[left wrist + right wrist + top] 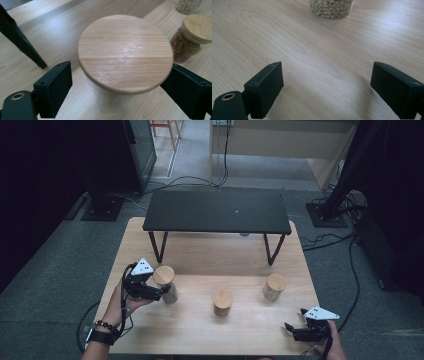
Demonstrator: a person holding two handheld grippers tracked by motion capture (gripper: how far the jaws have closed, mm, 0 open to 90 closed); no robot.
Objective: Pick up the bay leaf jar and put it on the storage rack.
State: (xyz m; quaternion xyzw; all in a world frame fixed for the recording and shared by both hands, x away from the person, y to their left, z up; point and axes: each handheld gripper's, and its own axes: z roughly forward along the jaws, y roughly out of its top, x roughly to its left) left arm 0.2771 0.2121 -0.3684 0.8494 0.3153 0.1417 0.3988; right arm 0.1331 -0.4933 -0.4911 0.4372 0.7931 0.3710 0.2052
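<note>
A tall glass jar with a round wooden lid (164, 281) stands at the table's left. My left gripper (162, 295) reaches it from the left. In the left gripper view the lid (125, 52) sits between the jaws of the left gripper (118, 66), which stand open with a gap showing at the left jaw; the right jaw's contact is hidden under the lid. Near the front right corner my right gripper (293, 318) is open over bare wood, and nothing lies between the jaws of the right gripper (325, 65).
A short jar of brown contents (222, 301) (192, 37) stands mid-table. A jar of pale nuts (274, 286) (331, 8) is to its right. A low black stand (217, 211) spans the back of the wooden table (200, 332), with one leg (22, 42) near the left gripper.
</note>
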